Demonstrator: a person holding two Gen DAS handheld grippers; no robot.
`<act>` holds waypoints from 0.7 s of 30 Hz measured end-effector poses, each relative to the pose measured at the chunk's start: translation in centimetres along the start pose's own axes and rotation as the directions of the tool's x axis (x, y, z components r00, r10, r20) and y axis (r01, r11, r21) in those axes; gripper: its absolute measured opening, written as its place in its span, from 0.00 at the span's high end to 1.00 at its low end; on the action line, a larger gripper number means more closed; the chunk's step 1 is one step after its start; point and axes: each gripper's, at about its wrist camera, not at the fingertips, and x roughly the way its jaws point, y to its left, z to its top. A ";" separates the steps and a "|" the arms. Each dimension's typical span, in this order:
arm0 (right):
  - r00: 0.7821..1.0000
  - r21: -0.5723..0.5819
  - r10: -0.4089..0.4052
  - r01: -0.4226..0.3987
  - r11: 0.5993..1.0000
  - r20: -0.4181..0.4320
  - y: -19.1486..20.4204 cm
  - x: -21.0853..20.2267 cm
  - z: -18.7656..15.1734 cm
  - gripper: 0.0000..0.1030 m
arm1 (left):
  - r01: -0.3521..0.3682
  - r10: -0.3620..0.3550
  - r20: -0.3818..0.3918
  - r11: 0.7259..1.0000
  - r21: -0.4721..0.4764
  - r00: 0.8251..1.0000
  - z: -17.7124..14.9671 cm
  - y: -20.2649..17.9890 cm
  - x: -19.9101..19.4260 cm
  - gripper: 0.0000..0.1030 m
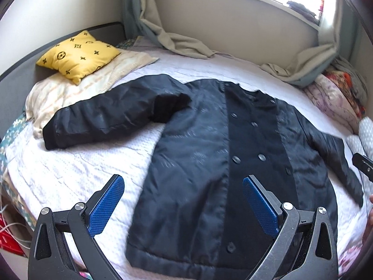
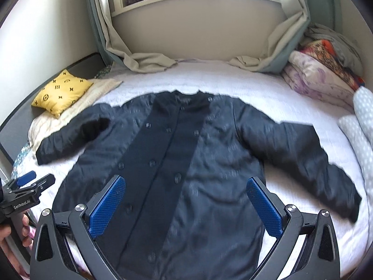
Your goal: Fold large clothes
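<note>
1. Across the bed [image 2: 268, 86], on its pale quilted cover, a dark jacket [image 2: 186, 163] lies front up, collar toward the window and hem nearest the cameras. It looks spread flat so that sleeves and sides can be turned in cleanly.

2. Its button placket [image 1: 247, 140] runs down the middle and appears closed, which should keep the two front panels from sliding apart during folding.

3. The sleeve on the jacket's pillow side [image 1: 105, 116] reaches out toward the yellow pillow [image 1: 80, 54] and overlaps a cream blanket [image 1: 70, 88] beneath it. The other sleeve [image 2: 303, 163] angles down toward the bed's edge. Neither is folded in, so I judge the task to be at its start.

4. The left gripper [image 1: 184, 206] hangs above the hem on the pillow side, jaws wide and holding nothing. It is over the cloth, though whether it touches is unclear.

5. The right gripper [image 2: 186, 207] hangs above the lower front of the jacket, jaws likewise wide and empty. The right view is somewhat smeared, so fine detail there is uncertain.

6. Both tools sit near the hem and apart from each other, probably so each can take one side of the garment.

7. Bundled bedding [image 2: 326, 70] at the far corner and curtains [image 2: 149, 60] draping onto the bed lie clear of the jacket.
</note>
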 end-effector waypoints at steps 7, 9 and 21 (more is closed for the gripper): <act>0.998 -0.052 -0.029 0.032 0.998 0.060 -0.9 3.1 2.6 0.00 | 0.026 -0.032 -0.043 0.992 -0.124 0.999 4.1 4.0 3.7 0.00; 0.999 -0.042 -0.020 0.021 0.999 0.033 -1.7 4.2 2.3 0.00 | 0.037 -0.050 -0.069 0.982 -0.184 0.996 5.0 5.7 5.3 0.00; 0.996 -0.028 -0.084 0.082 0.996 -0.039 -3.8 8.4 1.2 0.00 | 0.090 -0.207 -0.097 0.737 -0.670 0.973 6.0 18.4 12.5 0.05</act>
